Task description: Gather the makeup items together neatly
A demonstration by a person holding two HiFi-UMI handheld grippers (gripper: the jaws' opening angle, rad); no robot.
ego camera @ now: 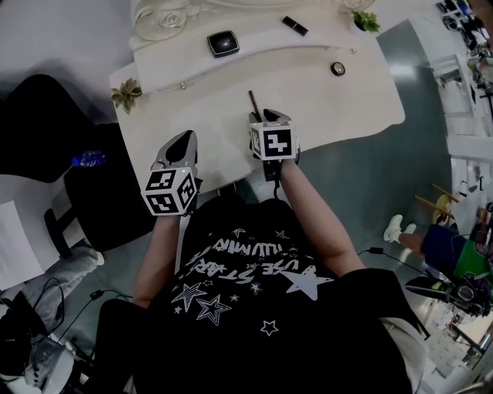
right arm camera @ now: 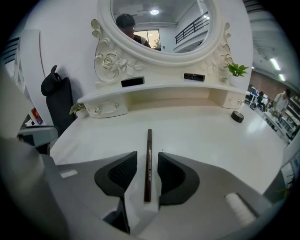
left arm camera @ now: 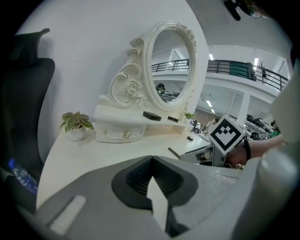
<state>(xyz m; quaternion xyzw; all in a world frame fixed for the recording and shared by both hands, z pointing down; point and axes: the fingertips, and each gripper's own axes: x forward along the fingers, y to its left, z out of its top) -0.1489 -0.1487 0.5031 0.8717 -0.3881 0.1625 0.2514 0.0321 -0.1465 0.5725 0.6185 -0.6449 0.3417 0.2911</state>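
Fingers [right arm camera: 123, 172] of the right gripper [right arm camera: 147, 157] stand apart with a slim dark-brown makeup pencil [right arm camera: 148, 164] lying lengthwise between them on the white counter [right arm camera: 201, 136]. A narrow gap shows on each side of the pencil, so neither pad presses on it. The pencil points away from the person toward the raised shelf [right arm camera: 159, 89] under the oval mirror [right arm camera: 159, 28], and in the head view it sits near the counter's front edge, roughly at its middle. The left gripper [left arm camera: 151, 161] has its fingers closed tip to tip with nothing between them. It hangs by the counter's near edge, to the left of the right gripper and apart from it. The other makeup items lie spread out: a square black compact [ego camera: 223, 43] on the left part of the shelf, a short black tube [ego camera: 294, 25] further right on the shelf, and a small round black pot [ego camera: 337, 68] down on the counter toward its right end. All three are well apart from the pencil and from each other. A little potted plant [ego camera: 125, 95] stands at the counter's left end, and a second plant [ego camera: 367, 21] stands at the right end by the shelf.
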